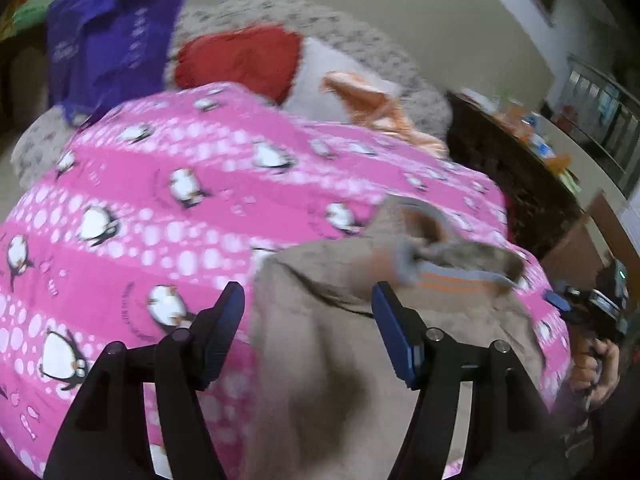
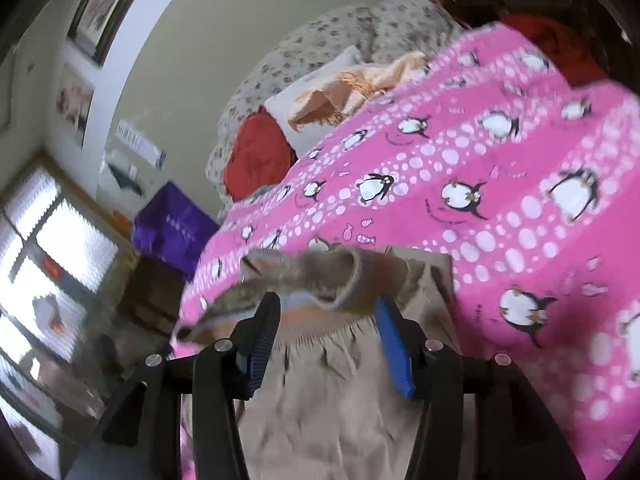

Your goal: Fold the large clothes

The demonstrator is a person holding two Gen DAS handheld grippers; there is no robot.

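A beige garment (image 1: 312, 360) (image 2: 320, 400) with a grey and orange striped waistband (image 1: 452, 280) (image 2: 320, 280) lies on a pink penguin-print blanket (image 1: 160, 200) (image 2: 500, 200). My left gripper (image 1: 308, 304) is open over the garment's left edge; its pads stand apart from the cloth. My right gripper (image 2: 326, 316) is open too. The crumpled waistband sits loose between and just beyond its fingers, and neither pad presses on it. In the left wrist view, a hand (image 1: 596, 364) holds the right gripper at the far right. Both views are blurred.
Beyond the blanket are a red cushion (image 1: 240, 60) (image 2: 256, 160), a white pillow with orange cloth (image 1: 372, 100) (image 2: 348, 92) and a floral duvet (image 2: 320, 40). A purple bag (image 1: 108, 28) (image 2: 176, 224) stands off the bed's edge. A dark cluttered table (image 1: 520, 160) is to the right, and a window (image 2: 52, 260) to the left.
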